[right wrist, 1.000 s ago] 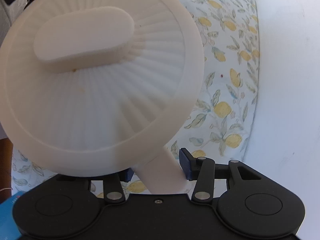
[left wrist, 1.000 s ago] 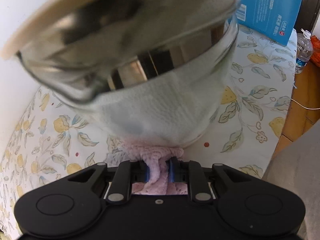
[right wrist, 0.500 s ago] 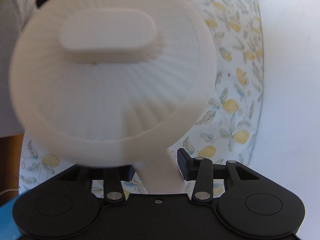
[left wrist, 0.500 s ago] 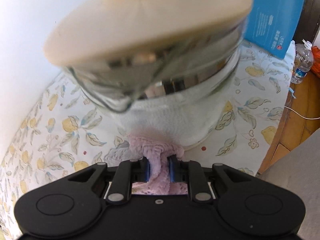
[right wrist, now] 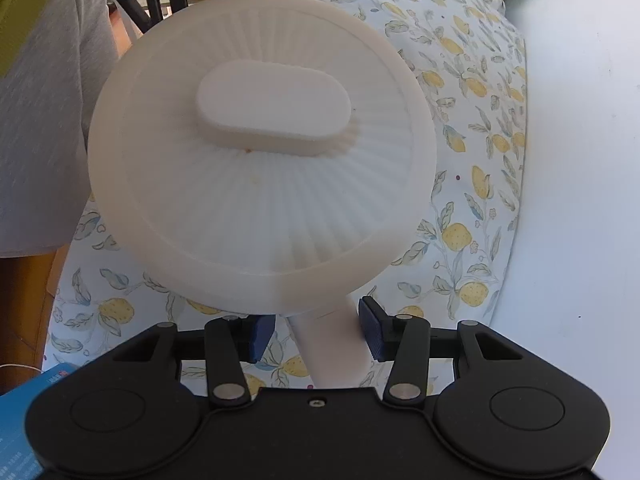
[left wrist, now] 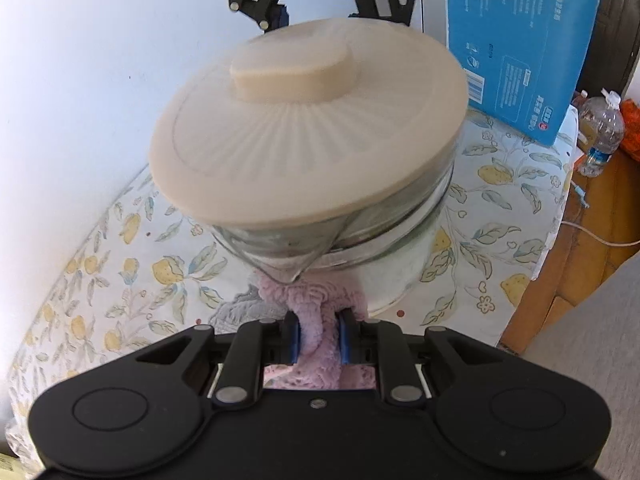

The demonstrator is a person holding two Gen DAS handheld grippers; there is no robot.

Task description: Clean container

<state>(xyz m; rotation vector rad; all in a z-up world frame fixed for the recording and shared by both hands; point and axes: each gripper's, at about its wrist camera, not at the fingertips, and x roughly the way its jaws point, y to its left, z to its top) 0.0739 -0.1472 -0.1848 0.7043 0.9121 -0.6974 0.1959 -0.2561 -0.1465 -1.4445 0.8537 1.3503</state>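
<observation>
Underneath: lemon-print tablecloth, white wall behind.

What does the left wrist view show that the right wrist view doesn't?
Only the left wrist view shows the glass container, the pink cloth clamped in the left gripper, and a water bottle. Only the right wrist view shows the container's handle between the right gripper jaws. Both show the cream lid and lemon-print tablecloth.
</observation>
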